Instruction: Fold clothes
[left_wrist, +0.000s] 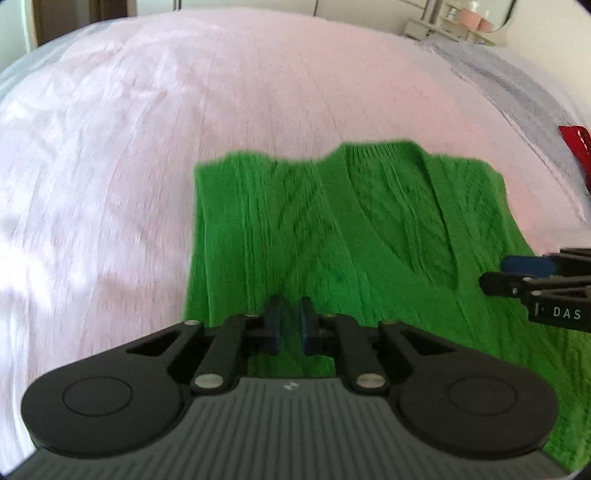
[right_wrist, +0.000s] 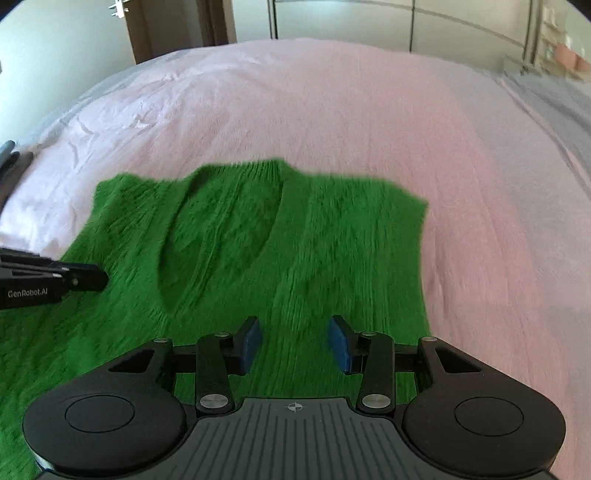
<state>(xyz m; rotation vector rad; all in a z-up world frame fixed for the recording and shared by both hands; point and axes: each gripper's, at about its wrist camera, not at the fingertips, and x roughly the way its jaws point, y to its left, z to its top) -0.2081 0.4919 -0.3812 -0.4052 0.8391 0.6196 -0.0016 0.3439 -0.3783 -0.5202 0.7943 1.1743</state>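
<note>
Green knit sweater (left_wrist: 332, 229) lies flat on the pink bedsheet (left_wrist: 147, 147), where we hold our left gripper (left_wrist: 290, 325) nearly closed with nothing clamped and our right gripper (right_wrist: 295, 343) partly open, both empty above it.

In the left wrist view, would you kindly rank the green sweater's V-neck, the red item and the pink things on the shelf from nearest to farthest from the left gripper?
From the left gripper:
1. V-neck of the green sweater, just ahead, to the right.
2. Red item, at the bed's right edge.
3. Pink things on the shelf, beyond the bed, top right.
</note>
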